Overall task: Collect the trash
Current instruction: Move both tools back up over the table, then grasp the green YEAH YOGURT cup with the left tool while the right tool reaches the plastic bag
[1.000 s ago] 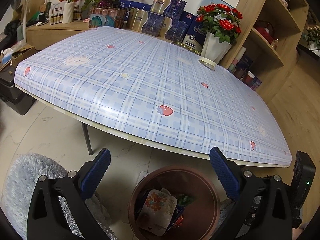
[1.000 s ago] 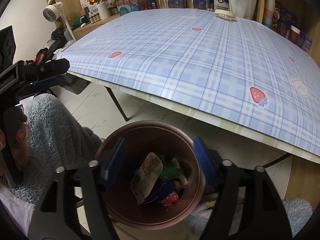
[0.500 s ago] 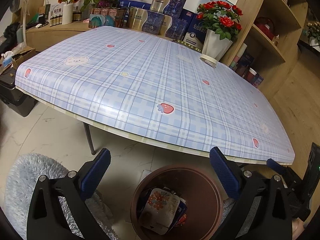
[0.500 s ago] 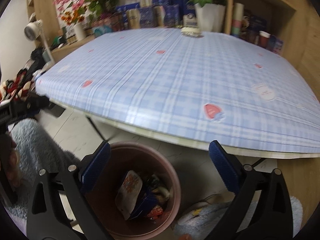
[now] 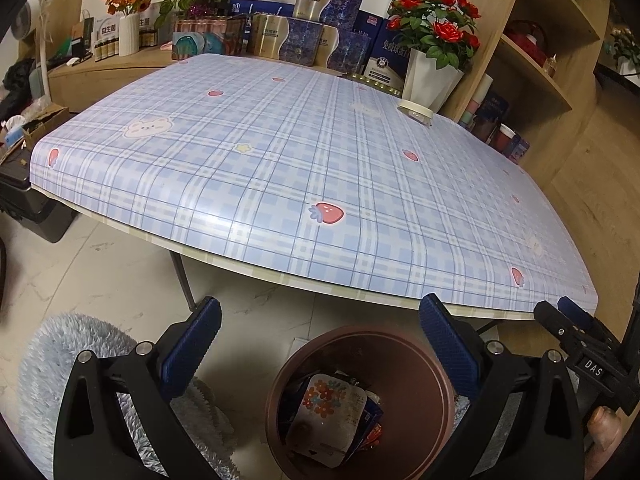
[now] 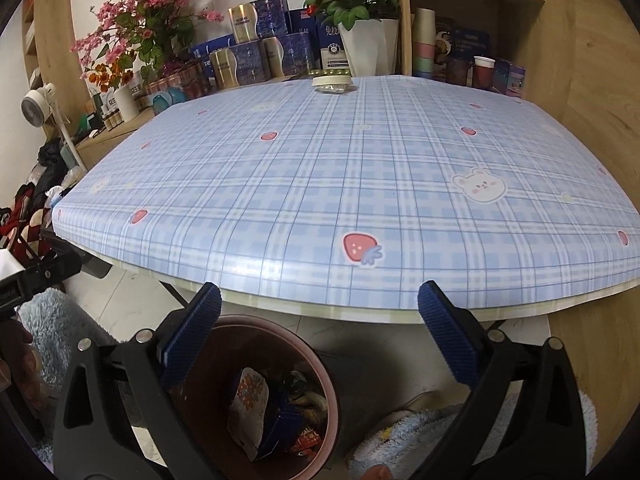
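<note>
Left wrist view: my left gripper (image 5: 320,320) stands wide with nothing between its blue pads. Below it sits the brown bin (image 5: 432,364), its near rim cut off by the frame edge; inside I see a flower-printed wrapper (image 5: 332,404) on top, with the rest of the trash beneath it too dark to sort out. At far right, part of the right gripper (image 5: 576,328) pokes in. Right wrist view: my right gripper (image 6: 320,304) is spread wide and empty above the table (image 6: 320,184) edge. The bin (image 6: 320,364) lies lower left, partly hidden behind one finger (image 6: 192,328); the wrapper (image 6: 248,400) and crumpled packets lie inside.
</note>
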The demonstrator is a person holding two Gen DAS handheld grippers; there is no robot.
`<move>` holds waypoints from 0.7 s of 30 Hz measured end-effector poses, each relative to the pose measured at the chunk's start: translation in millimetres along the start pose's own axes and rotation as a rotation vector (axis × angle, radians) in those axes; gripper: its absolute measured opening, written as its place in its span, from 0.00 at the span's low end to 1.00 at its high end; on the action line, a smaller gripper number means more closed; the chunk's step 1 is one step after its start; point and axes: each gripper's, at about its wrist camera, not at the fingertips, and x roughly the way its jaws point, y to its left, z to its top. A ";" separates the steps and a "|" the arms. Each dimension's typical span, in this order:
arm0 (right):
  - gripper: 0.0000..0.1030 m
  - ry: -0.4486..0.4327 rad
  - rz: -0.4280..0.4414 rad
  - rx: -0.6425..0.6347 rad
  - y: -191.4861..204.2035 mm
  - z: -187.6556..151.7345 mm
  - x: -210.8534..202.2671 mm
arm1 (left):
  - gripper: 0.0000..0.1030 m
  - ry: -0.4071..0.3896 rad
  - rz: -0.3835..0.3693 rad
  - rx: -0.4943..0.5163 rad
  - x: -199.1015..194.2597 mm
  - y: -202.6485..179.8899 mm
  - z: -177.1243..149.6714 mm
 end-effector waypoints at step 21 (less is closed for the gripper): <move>0.94 -0.023 -0.059 0.068 -85.1 116.5 42.2 | 0.94 0.042 -0.154 0.146 61.9 -72.5 149.4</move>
